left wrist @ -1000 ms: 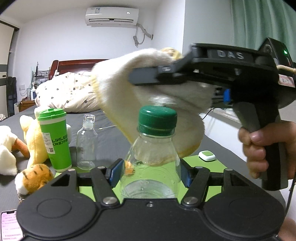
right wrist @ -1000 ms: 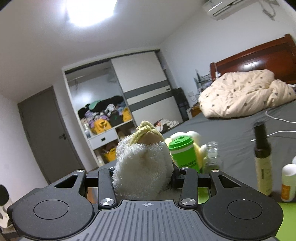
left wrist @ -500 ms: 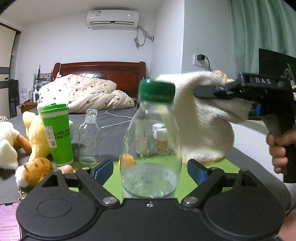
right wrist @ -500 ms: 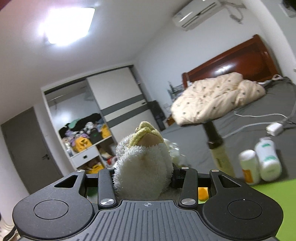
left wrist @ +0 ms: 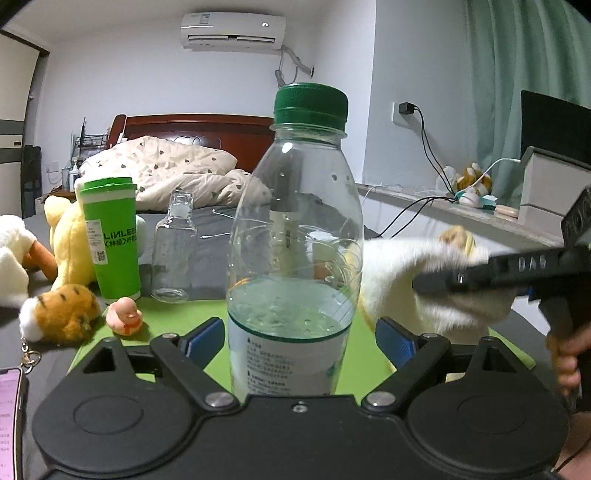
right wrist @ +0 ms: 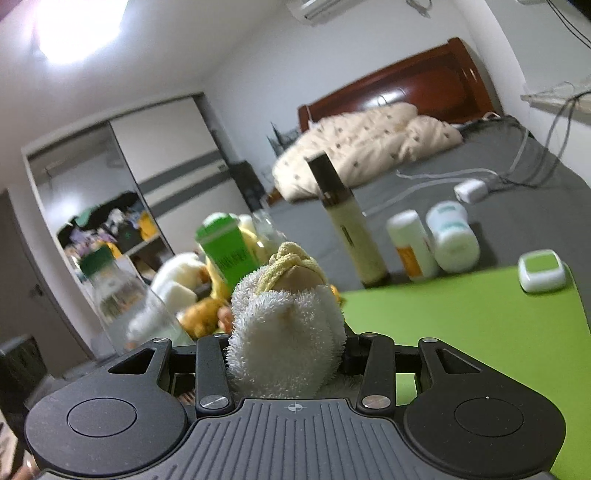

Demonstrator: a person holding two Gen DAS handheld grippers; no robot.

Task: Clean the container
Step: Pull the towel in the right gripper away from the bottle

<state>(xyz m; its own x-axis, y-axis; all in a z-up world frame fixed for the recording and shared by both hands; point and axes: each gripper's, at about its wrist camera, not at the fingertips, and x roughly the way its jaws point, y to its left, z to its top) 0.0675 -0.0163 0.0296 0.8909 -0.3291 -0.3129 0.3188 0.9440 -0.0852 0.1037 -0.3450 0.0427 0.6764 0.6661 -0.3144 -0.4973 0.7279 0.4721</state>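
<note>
Clear plastic bottle (left wrist: 291, 236), green screw cap (left wrist: 311, 102), upright on the green mat (left wrist: 170, 314); partly filled with clear liquid, white printed label around the lower body. It stands between the blue pads (left wrist: 207, 339) of the left gripper (left wrist: 295, 339), whose jaws have just been opening and now stand wide, the pads clear of the bottle on both sides. Green lidded cup (left wrist: 110, 236), lettered, upright at the mat's far left edge; contents hidden. Small clear glass bottle (left wrist: 174, 247), uncapped and apparently empty, just beside the cup. In the right wrist view: tall cream bottle with dark cap (right wrist: 345, 221), a small white bottle with an orange band (right wrist: 412, 243) and a white jar (right wrist: 452, 236) in a row beyond the mat, contents not visible; a small white and green box (right wrist: 541, 271) on the mat. Right gripper (right wrist: 291, 343): jaws narrow, clamped on a fluffy white cloth with yellow trim (right wrist: 286, 325), seen in the left view low at the bottle's right. Pink toy duck (left wrist: 125, 316) on the mat; plush tiger (left wrist: 61, 312) and yellow plush toy (left wrist: 68, 247) at its left. Surface: dark grey bed sheet (right wrist: 498, 206), with a cream dotted quilt (left wrist: 162, 173) heaped before a dark wooden headboard (left wrist: 199, 127). Room: white walls, air conditioner (left wrist: 232, 32) high up, green curtain (left wrist: 524, 74), open wardrobe (right wrist: 107, 221).
</note>
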